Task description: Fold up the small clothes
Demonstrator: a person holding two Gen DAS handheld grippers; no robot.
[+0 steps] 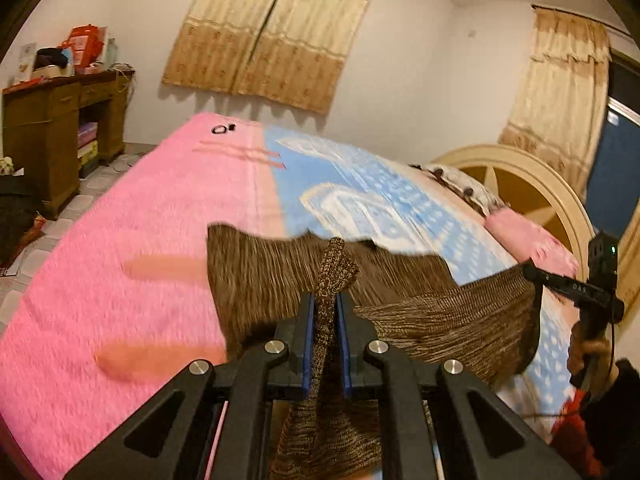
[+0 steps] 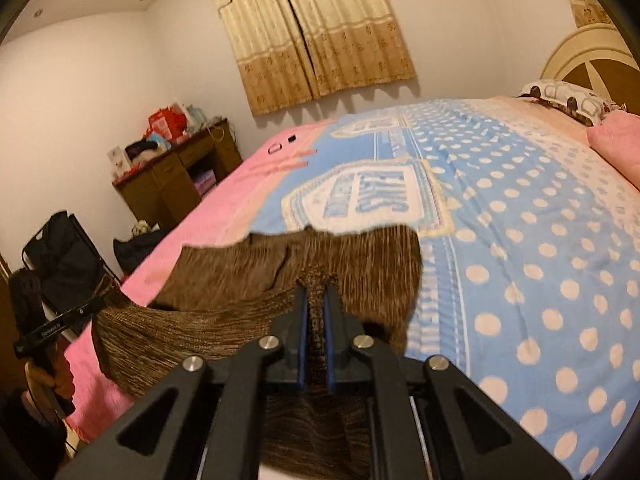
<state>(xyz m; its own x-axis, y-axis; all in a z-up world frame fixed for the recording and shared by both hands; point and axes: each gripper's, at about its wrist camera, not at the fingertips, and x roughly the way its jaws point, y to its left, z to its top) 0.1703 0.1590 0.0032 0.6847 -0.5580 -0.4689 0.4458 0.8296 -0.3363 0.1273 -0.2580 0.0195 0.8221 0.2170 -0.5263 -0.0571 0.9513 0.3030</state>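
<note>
A wide bed with a pink and blue polka-dot fleece blanket (image 2: 520, 240) fills both views. Over its near edge hangs a brown ribbed knit garment (image 1: 272, 276), its far part lying on the blanket, its near edge lifted and stretched between the two grippers. The left gripper (image 1: 326, 312) is clamped on a bunched fold of the knit; the right gripper (image 2: 317, 304) pinches another fold likewise.

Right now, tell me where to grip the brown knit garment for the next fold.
Keep both grips on the near edge of the brown garment: left gripper and right gripper each pinch a bunched corner from the near side, while its far part lies on the bed.
</note>
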